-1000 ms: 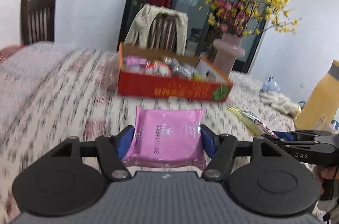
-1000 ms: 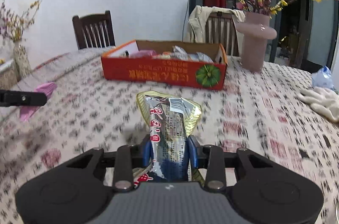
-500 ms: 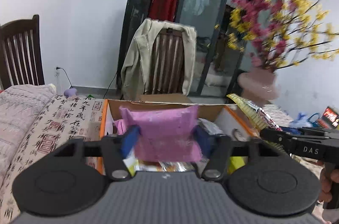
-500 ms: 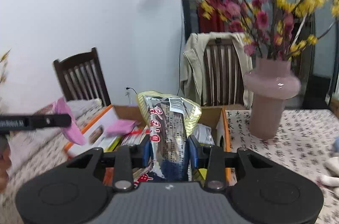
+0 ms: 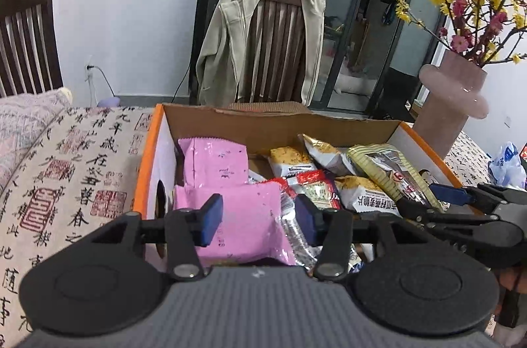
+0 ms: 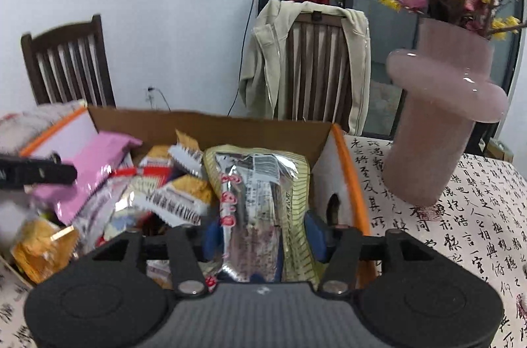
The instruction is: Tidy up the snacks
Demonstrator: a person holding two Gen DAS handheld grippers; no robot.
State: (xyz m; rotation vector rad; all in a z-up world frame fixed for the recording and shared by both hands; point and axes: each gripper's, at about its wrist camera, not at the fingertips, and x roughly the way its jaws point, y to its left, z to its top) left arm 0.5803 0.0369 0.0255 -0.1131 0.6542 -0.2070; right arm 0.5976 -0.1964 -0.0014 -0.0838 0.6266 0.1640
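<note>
Both packets have travelled from above the tablecloth to over the orange cardboard box since a second ago, and my two claws now hang above its open top.

My left claw has its blue pads spread wider than the pink packet, which seems to lie loose in the box's near-left corner, at about 7 o'clock; I judge it just released, though contact at the left pad is hard to rule out. A second pink packet leans against the left wall behind it, so like sits with like.

My right claw pinches a silver and yellow striped packet upright by its lower end, over the box's right side at about 4 o'clock, beside yellow and white packets. Holding it lengthwise probably lets it slide into the gap by the right wall.

Beyond the box at 2 o'clock stands a pink vase, well apart from the packets.
</note>
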